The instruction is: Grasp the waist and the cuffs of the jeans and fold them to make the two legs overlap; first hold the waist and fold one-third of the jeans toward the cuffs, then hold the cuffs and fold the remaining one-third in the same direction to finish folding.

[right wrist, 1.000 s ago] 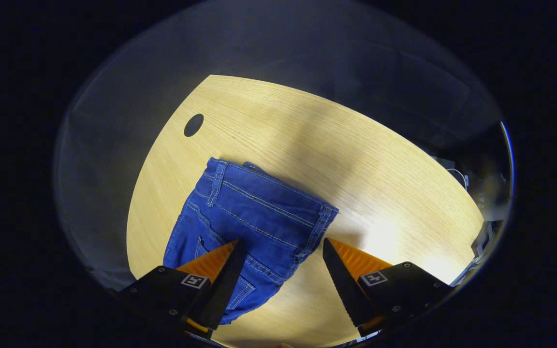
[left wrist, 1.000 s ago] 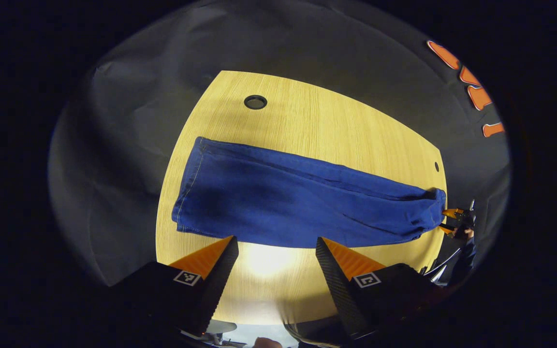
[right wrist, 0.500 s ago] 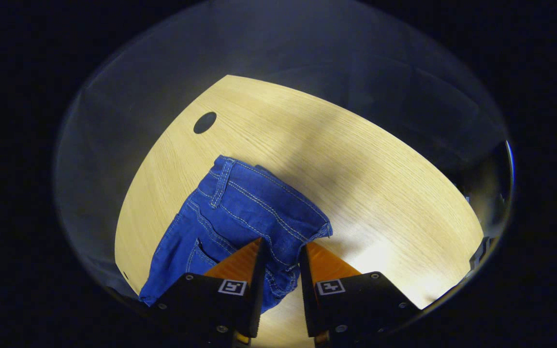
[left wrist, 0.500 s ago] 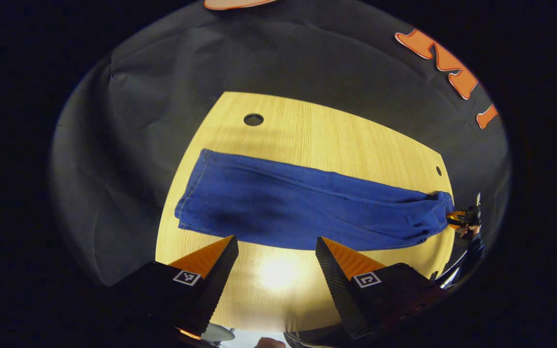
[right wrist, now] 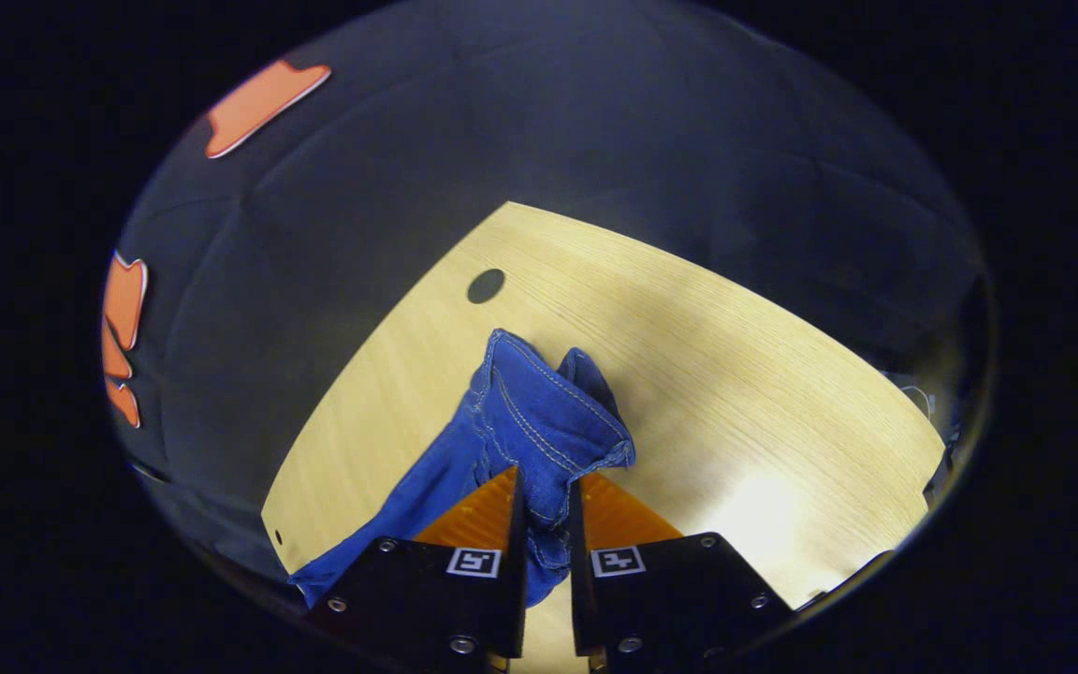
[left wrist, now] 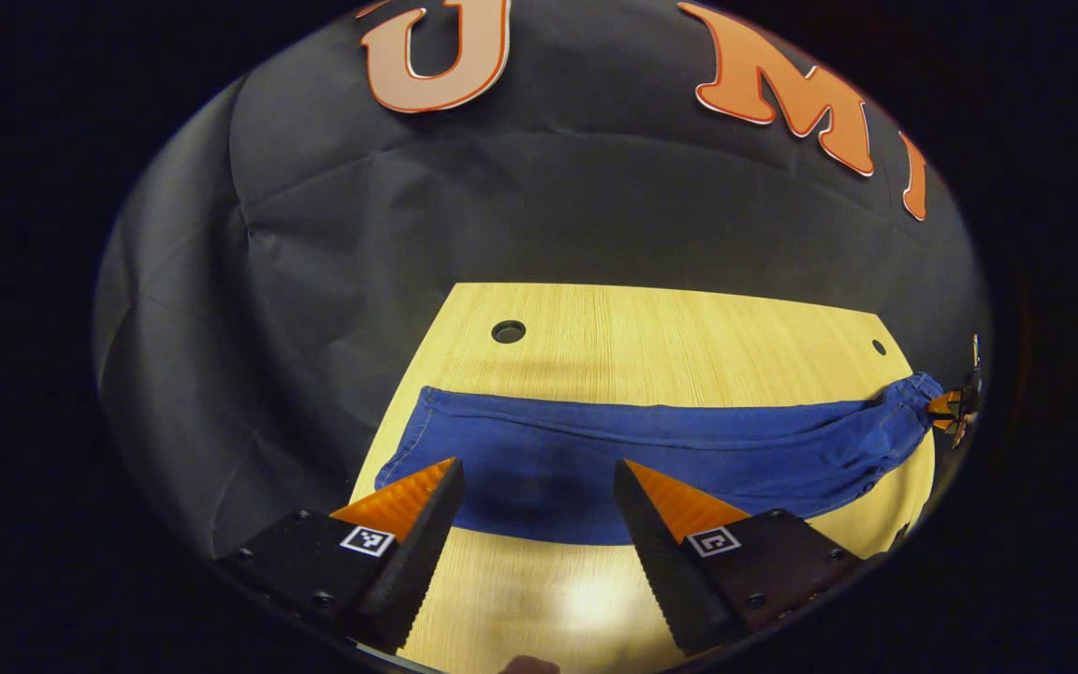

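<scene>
— Jeans (left wrist: 651,454)?
— Stretched along the table's (left wrist: 670,328) near edge, waist bunched and lifted.
— Right gripper (right wrist: 546,510)?
— Clamped on the waist (right wrist: 548,426).
— Left gripper (left wrist: 534,505)?
— Spread wide, hovering just short of the cuffs (left wrist: 417,445).

jeans (left wrist: 651,449) near edge behind claw fingers (left wrist: 408,524), far claw (left wrist: 953,417) tiny

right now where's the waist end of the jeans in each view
Left gripper view: the waist of the jeans lies at the far right edge, pinched by the right gripper.
Right gripper view: the waist bunches at lower centre, clamped between the fingers.
Shared landmark: the round hole in the table beyond the jeans.
</scene>
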`<state>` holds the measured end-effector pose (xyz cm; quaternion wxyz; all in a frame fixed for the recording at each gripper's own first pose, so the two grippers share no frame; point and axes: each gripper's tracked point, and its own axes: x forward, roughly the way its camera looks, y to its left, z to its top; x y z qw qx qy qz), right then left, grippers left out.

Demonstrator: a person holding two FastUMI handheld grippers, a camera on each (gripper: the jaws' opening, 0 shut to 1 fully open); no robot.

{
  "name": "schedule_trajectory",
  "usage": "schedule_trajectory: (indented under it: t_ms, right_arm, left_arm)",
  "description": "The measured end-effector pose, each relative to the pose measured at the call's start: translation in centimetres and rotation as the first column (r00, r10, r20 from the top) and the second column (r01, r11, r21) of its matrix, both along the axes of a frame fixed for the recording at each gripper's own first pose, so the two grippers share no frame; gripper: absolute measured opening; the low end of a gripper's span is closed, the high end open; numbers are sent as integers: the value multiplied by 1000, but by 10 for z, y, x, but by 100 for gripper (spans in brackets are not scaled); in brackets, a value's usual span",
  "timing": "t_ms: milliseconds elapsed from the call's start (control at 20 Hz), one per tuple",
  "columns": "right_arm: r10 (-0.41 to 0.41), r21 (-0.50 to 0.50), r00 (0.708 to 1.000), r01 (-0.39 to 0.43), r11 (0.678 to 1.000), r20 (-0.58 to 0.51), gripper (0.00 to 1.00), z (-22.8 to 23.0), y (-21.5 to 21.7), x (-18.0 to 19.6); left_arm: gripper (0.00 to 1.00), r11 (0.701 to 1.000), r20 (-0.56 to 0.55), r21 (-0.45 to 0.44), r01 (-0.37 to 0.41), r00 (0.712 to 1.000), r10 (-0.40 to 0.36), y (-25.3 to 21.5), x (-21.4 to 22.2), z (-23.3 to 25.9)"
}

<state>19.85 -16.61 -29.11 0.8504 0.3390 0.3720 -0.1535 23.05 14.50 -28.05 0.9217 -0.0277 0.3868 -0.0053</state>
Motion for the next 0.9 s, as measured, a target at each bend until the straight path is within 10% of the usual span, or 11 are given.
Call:
schedule_trajectory:
  t_ms: [350, 900]
  right_arm:
    - [101, 68, 977, -116, 991, 186, 20, 72, 90, -1]
    - [294, -16, 944, -295, 955, 148, 20, 65, 181, -13]
  left_arm:
    - [98, 1000, 6, -29, -4, 1000, 5, 19, 3, -6]
    - [99, 987, -55, -126, -103, 994, 97, 33, -2, -22]
